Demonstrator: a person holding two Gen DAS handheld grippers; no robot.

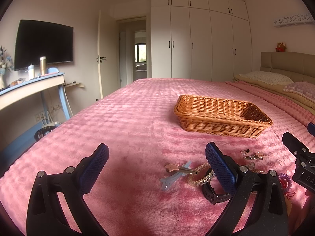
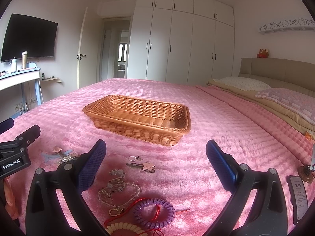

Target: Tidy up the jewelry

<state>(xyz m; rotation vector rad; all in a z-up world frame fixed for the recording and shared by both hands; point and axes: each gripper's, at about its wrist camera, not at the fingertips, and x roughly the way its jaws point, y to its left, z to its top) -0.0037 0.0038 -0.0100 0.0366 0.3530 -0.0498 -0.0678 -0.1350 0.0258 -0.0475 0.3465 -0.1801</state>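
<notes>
Left gripper (image 1: 157, 162) gapes wide over the pink bed (image 1: 122, 118); hair clips (image 1: 175, 174), bead bracelet (image 1: 198, 177), black watch (image 1: 213, 193) near its right finger; wicker basket (image 1: 220, 116) beyond

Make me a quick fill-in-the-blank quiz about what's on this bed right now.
1. The wicker basket holds ____ pieces of jewelry so far.
2. The coiled hair tie nearest the right gripper is ____ in colour.
3. The jaws of the left gripper stand ____.

Missing words: no; purple; open
</notes>
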